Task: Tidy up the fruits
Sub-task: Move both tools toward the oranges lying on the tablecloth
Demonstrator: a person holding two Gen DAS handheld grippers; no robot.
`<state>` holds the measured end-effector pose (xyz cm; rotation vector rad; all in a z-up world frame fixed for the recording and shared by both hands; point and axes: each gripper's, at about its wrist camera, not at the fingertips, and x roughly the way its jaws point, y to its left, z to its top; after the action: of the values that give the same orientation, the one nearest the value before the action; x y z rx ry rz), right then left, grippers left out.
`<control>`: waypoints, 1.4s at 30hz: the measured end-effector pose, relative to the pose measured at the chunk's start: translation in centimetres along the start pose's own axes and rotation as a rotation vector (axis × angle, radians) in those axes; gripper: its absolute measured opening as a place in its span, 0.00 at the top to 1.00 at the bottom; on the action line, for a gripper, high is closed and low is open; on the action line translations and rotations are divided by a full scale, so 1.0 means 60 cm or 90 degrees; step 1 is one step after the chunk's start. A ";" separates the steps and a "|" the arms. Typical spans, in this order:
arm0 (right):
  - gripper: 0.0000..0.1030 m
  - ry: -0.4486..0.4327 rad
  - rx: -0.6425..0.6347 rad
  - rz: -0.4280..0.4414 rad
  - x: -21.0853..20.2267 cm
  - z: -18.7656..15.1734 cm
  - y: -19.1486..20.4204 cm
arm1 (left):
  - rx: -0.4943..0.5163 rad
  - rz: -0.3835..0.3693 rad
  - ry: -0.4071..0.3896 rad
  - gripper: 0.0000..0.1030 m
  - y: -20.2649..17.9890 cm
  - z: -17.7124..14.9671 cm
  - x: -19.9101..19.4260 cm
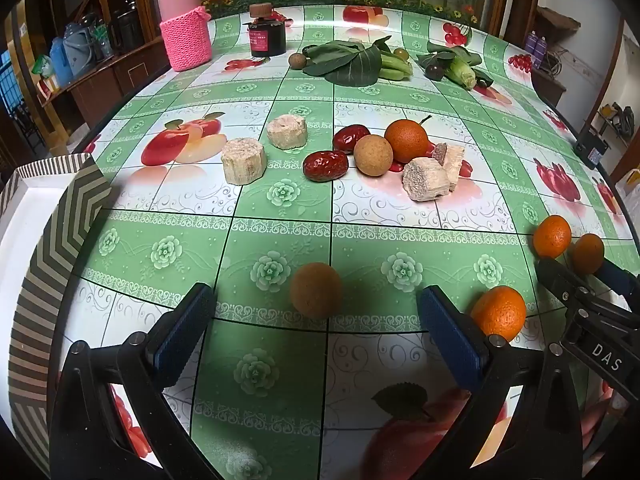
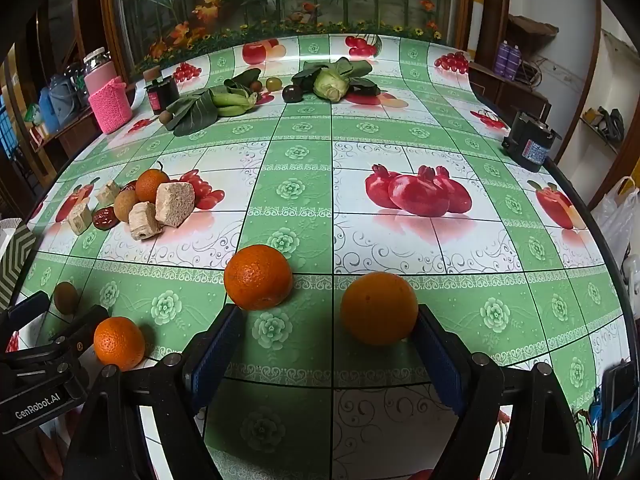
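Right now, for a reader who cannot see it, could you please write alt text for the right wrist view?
The open right gripper points down at a green flowered tablecloth, with an orange against its right finger and another orange just beyond its left finger. A third orange lies left beside the left gripper; farther back sit a fruit pile and leafy vegetables.

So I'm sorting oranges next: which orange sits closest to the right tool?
The orange touching the right tool at its right finger; the others lie further left.
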<state>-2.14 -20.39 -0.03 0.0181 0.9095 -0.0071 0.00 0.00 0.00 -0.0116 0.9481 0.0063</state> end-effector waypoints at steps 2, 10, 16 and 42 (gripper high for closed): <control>0.17 -0.001 -0.003 -0.003 0.000 0.000 0.000 | -0.002 0.001 0.000 0.00 0.000 0.000 0.000; 0.40 -0.019 0.010 0.082 -0.020 -0.005 -0.003 | 0.025 -0.007 -0.015 0.05 0.006 -0.015 -0.019; 0.40 -0.078 0.005 0.129 -0.076 -0.008 0.005 | 0.013 0.008 -0.112 0.05 0.025 -0.023 -0.088; 0.42 -0.188 -0.076 0.173 -0.201 -0.050 0.055 | -0.013 -0.014 -0.178 0.05 0.074 -0.071 -0.193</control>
<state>-11.90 -17.03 7.69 0.0281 0.6057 0.2907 -10.27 4.40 6.87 -0.0395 0.6683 -0.0029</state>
